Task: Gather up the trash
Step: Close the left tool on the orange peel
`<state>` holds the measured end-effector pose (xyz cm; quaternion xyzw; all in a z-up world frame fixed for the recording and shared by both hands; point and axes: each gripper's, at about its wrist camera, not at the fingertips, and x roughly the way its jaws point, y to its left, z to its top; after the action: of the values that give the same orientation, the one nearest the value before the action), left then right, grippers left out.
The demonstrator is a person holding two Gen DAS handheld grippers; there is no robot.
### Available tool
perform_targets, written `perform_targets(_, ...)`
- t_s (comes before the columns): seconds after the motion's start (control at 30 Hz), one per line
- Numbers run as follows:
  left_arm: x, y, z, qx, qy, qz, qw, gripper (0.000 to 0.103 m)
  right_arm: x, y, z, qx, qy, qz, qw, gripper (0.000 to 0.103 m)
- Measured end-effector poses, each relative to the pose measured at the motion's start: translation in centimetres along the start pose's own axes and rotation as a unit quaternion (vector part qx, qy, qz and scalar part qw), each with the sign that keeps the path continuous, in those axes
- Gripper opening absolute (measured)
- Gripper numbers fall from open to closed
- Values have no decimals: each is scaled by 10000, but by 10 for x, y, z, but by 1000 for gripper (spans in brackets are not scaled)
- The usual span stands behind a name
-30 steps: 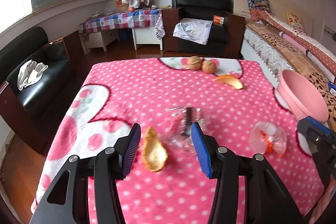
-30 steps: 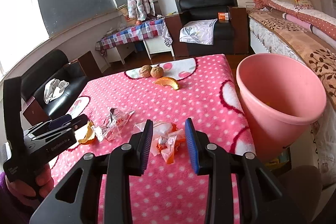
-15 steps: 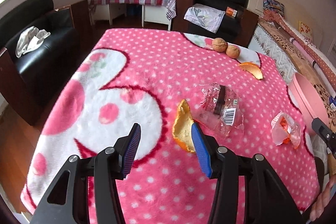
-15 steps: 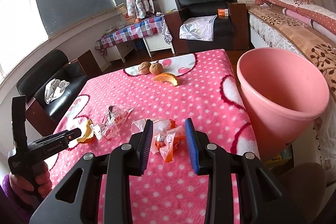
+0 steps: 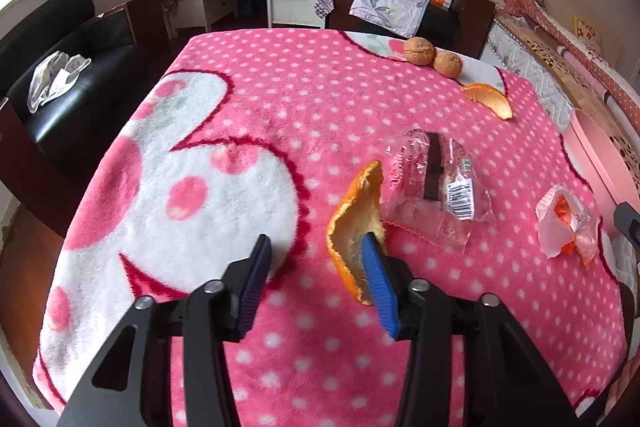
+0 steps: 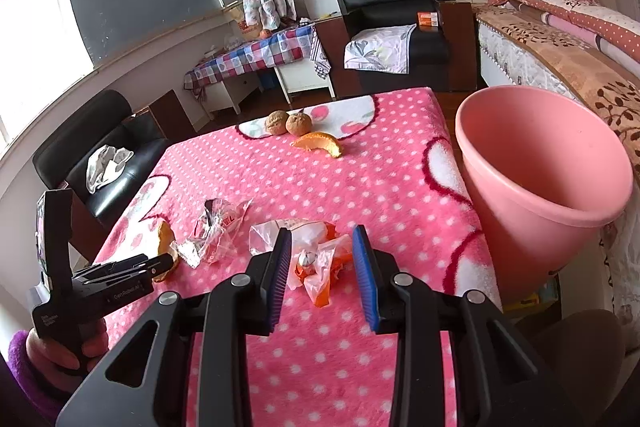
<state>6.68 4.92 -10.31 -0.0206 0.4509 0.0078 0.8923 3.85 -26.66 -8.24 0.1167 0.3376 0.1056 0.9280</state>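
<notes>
A curled orange peel (image 5: 352,211) stands on the pink dotted blanket (image 5: 280,99). My left gripper (image 5: 316,239) is low over it with its jaws closing. The peel leans against the inside of the right blue pad (image 5: 378,275), and the left pad is clear of it. From the right wrist view the left gripper (image 6: 160,263) points at this peel (image 6: 164,239). My right gripper (image 6: 320,231) hovers open over a crumpled white and orange wrapper (image 6: 316,259), which lies on the blanket untouched. A pink bin (image 6: 540,195) stands at the table's right edge.
A clear wrapper with a dark stripe (image 5: 436,183) lies just right of the peel. Further back are a second orange peel (image 5: 488,99) and two walnuts (image 5: 420,51). Black armchairs stand left of and behind the table, and a bed runs along the right.
My left gripper has come down and closer to the peel, which now sits against its right pad. Its jaws have narrowed. The right gripper has kept still.
</notes>
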Motion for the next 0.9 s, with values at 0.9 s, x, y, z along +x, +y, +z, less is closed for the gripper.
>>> perform_targets(0.9, -16, 34, 4, -377, -237, -214, 9988, 3, 51, 97, 16, -934, 777, 826, 9891, 32)
